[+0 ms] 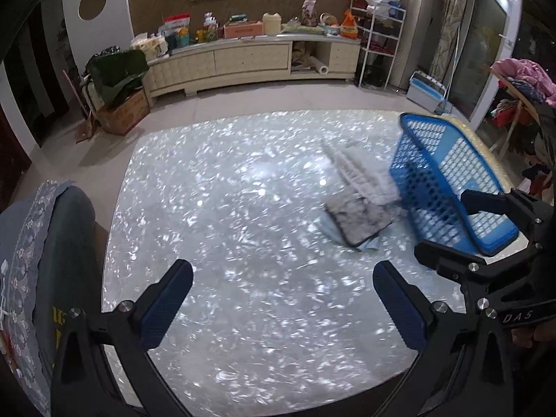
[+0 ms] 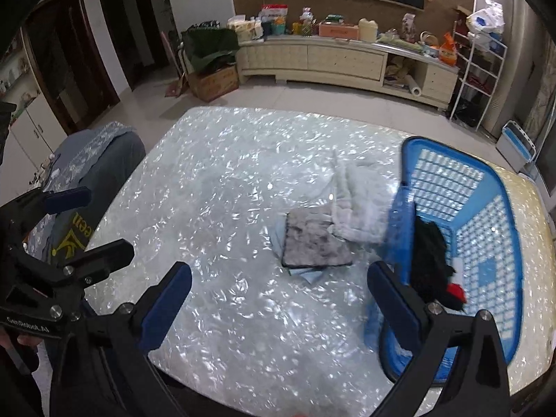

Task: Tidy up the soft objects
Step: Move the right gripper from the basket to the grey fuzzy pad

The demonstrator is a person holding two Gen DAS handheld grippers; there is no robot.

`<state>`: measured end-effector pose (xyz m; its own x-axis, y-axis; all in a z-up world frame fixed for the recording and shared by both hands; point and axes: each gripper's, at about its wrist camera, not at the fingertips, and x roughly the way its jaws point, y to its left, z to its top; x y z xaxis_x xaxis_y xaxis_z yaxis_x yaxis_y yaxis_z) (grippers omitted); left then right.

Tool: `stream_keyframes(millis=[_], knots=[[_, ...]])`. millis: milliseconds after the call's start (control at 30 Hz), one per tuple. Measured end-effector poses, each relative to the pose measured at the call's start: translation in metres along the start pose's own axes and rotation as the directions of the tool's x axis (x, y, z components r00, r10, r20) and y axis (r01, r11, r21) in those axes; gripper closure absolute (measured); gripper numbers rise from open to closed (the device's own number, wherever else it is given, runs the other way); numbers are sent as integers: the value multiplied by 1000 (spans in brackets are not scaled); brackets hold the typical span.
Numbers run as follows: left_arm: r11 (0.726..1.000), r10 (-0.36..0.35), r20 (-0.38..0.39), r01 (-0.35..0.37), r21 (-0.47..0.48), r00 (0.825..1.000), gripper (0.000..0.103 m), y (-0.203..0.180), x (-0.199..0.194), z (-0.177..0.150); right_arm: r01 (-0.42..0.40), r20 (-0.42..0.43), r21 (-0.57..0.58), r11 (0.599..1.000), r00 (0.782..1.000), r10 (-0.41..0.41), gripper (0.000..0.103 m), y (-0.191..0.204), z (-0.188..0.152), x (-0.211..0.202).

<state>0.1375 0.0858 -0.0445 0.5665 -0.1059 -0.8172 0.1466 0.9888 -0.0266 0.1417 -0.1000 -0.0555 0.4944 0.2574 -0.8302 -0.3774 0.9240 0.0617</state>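
While both wrist cameras look down over it, a large table (image 1: 243, 208) with a shimmering white, pearl-like top fills the middle of each frame. At its right side stands a blue plastic lattice basket (image 2: 486, 208), blurred along its near wall; inside, toward the lower right of the right wrist view, lies a black cloth (image 2: 429, 257) with a small red patch beside it. Just left of the basket, touching its wall, a white fluffy towel (image 2: 358, 201) lies spread on the tabletop. Its near edge overlaps a folded grey cloth (image 2: 312, 239), which rests on a pale blue cloth (image 2: 305, 274) peeking out beneath.

Low in the left wrist view, the left gripper (image 1: 283, 299) hangs above bare tabletop, its blue-padded fingers spread wide and holding nothing. The right gripper (image 2: 279, 300) is likewise wide apart and empty — its right finger sits in front of the basket's near wall.
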Motion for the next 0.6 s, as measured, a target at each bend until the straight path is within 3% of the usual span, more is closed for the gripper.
stream_keyframes(millis=[267,600], knots=[[1000,23,-60,-23,12,998,0,29,45,0,-20,-69,-21,1000,997,19,11,17,13,54],[999,27,-114,-24,24,993,0,45,98,13,49,-142,-6,999,989,-49,15,8,19,110]])
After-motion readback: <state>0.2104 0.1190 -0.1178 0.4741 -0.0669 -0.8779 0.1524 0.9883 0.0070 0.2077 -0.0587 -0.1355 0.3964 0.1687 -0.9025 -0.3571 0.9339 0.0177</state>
